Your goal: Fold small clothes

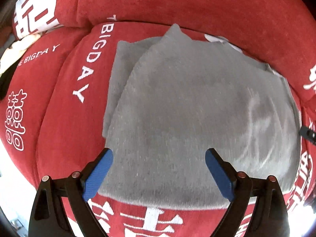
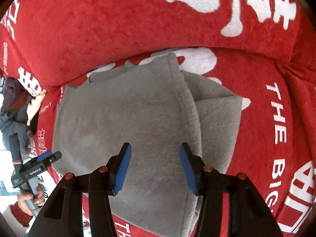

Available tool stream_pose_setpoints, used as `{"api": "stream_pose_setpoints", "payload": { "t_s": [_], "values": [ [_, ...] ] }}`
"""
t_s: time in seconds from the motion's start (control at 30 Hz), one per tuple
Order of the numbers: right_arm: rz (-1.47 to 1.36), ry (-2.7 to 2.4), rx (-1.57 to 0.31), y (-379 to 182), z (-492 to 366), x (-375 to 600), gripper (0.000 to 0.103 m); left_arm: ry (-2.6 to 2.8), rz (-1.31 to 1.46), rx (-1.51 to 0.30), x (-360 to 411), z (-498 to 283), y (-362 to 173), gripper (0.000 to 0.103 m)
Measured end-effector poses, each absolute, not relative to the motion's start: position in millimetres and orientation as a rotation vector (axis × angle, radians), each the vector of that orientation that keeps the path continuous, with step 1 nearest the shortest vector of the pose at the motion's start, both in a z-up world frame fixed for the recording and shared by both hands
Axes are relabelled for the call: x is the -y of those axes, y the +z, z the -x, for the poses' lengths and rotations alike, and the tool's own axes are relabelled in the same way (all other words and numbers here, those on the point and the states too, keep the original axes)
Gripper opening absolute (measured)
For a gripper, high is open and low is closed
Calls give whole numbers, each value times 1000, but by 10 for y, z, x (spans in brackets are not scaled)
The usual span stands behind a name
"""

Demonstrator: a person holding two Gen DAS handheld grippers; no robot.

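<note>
A grey fleece garment (image 1: 193,118) lies folded flat on a red sofa seat. It also shows in the right wrist view (image 2: 126,116), with a folded layer and a sleeve part (image 2: 219,118) at its right. My left gripper (image 1: 159,155) is open and empty, hovering over the garment's near edge. My right gripper (image 2: 155,151) is open and empty above the garment's near part. The left gripper also shows in the right wrist view (image 2: 48,157), held by a hand at the far left.
The red sofa seat cushion (image 1: 65,98) with white lettering carries the garment. The red back cushion (image 1: 177,4) rises behind it. A heap of other clothes (image 2: 15,106) lies at the sofa's left end.
</note>
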State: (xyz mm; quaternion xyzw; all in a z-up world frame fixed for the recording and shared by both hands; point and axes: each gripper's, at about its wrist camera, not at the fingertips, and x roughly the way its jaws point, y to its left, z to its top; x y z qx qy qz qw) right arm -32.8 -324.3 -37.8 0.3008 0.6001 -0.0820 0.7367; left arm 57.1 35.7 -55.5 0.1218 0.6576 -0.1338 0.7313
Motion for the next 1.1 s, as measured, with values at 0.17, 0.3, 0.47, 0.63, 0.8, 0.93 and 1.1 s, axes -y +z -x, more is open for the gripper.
{"api": "stream_pose_setpoints", "payload": {
  "t_s": [0.17,0.3,0.47,0.63,0.8,0.93,1.1],
  "values": [
    [-495,-196,-1351,-245,249,2936,55,-343,-289,-1427,-451,-488,-499,95],
    [-406,-193,-1346,-97,240,2658,55,-374,-270,-1426,-572,-520,-496,95],
    [-329,-213,-1365,-52,215,2226,55,-425,-272,-1418,-735,-492,-414,95],
    [-325,-197,-1402,-78,174,1798,55,-450,-258,-1413,-1007,-498,-308,95],
    [-356,-173,-1419,-121,120,1430,55,-449,-217,-1412,-1306,-549,-273,95],
    [-569,-91,-1388,-210,140,1246,55,-466,-133,-1443,-1575,-611,-327,95],
    [-1086,16,-1309,-599,368,1053,55,-569,-24,-1495,-1733,-633,-432,95]
  ]
}}
